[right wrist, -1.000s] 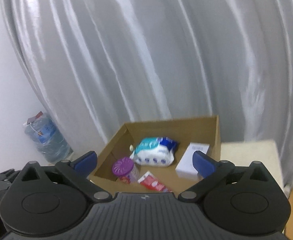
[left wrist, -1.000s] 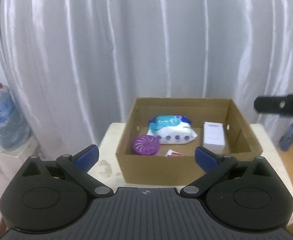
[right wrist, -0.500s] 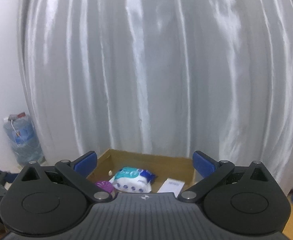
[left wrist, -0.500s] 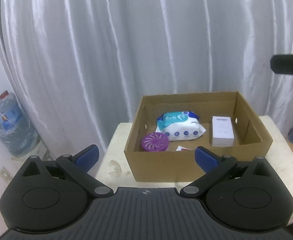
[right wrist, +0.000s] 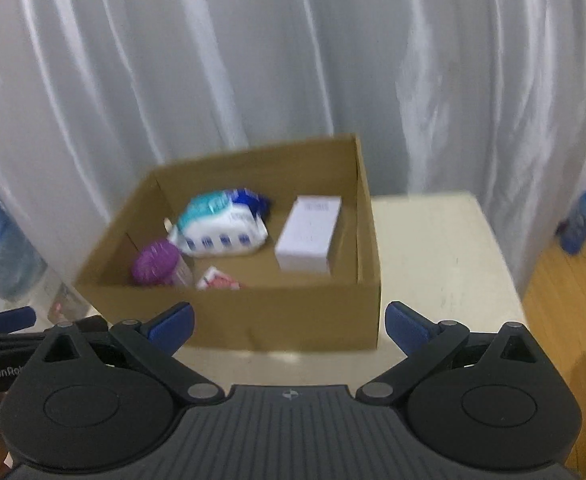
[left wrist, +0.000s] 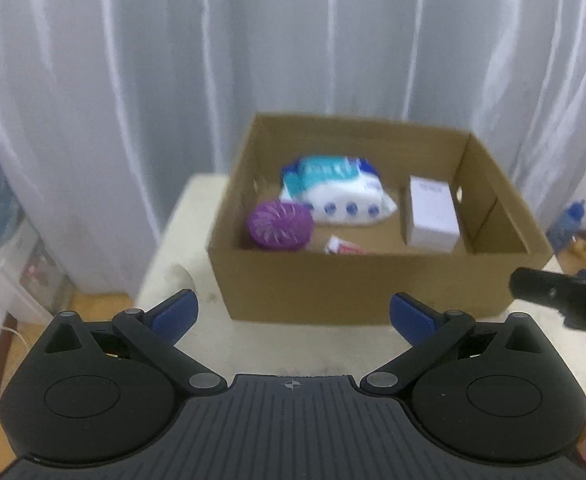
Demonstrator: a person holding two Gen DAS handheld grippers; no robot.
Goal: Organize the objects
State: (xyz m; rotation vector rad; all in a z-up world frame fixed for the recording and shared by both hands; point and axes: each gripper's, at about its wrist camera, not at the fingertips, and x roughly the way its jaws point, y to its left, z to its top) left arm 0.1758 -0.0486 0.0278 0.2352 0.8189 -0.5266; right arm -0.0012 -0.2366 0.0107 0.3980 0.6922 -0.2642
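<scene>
Hovering short of the cardboard box (left wrist: 373,280) on the counter (right wrist: 433,240): left tongs (left wrist: 291,312) and right tongs (right wrist: 289,326) both spread wide, empty. Inside: soft crinkly wipes pack (left wrist: 337,192) at rear, likely light, pinch mid-body; rigid white carton (left wrist: 431,214) by right wall; ribbed purple disc (left wrist: 281,226) front-left.
</scene>
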